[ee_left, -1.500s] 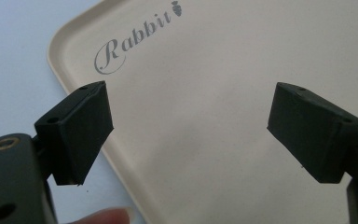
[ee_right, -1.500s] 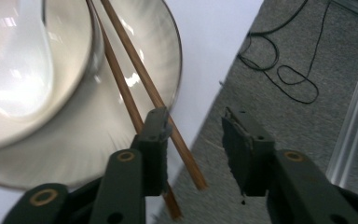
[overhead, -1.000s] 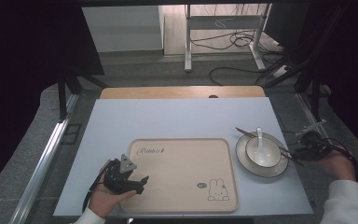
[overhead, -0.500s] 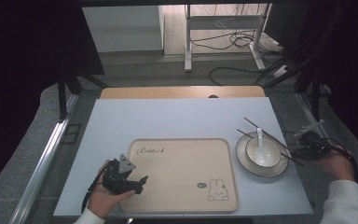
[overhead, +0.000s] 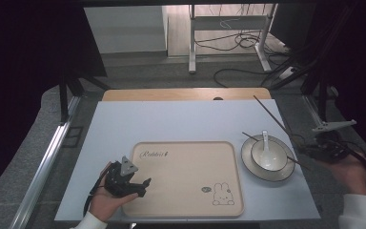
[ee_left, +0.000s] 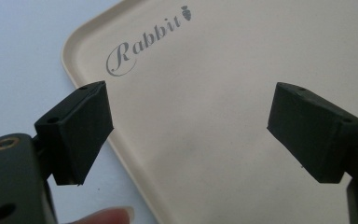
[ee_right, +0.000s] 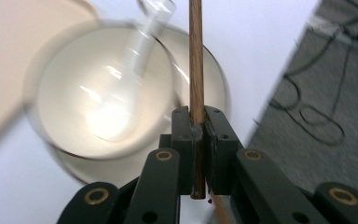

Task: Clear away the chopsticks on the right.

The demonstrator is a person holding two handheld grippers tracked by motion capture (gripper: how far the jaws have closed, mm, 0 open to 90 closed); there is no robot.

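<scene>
At table's left, seven o'clock: left tool held in a hand, jaws spread wide with nothing between them, poised over the near left corner of the tray.
Left tool's own view: both black jaws stand far apart above the tray's beige surface, close to the "Rabbit" lettering; a fingertip shows at the bottom edge.
Tray: beige, rounded corners, bare, lying flat at the table's six o'clock, a small rabbit drawing at its near right corner.
Table: pale blue-white top, a wooden strip at twelve o'clock.
Bowl: white, sitting on a plate just right of the tray at four o'clock, a white spoon resting in it.
Second chopstick: lies across the plate's right rim.
Right tool: at four o'clock, just right of the plate, clamped on a chopstick.
Chopstick's place: gripped near its lower end, lifted, slanting up toward twelve o'clock over the table's right edge.
Handling, as I judge it: thin, stiff, light wood; smooth and round, so it may twist or slide between the pads.
Where to hold: nearer the middle would steady it better; the end grip leaves a long free length to swing.
</scene>
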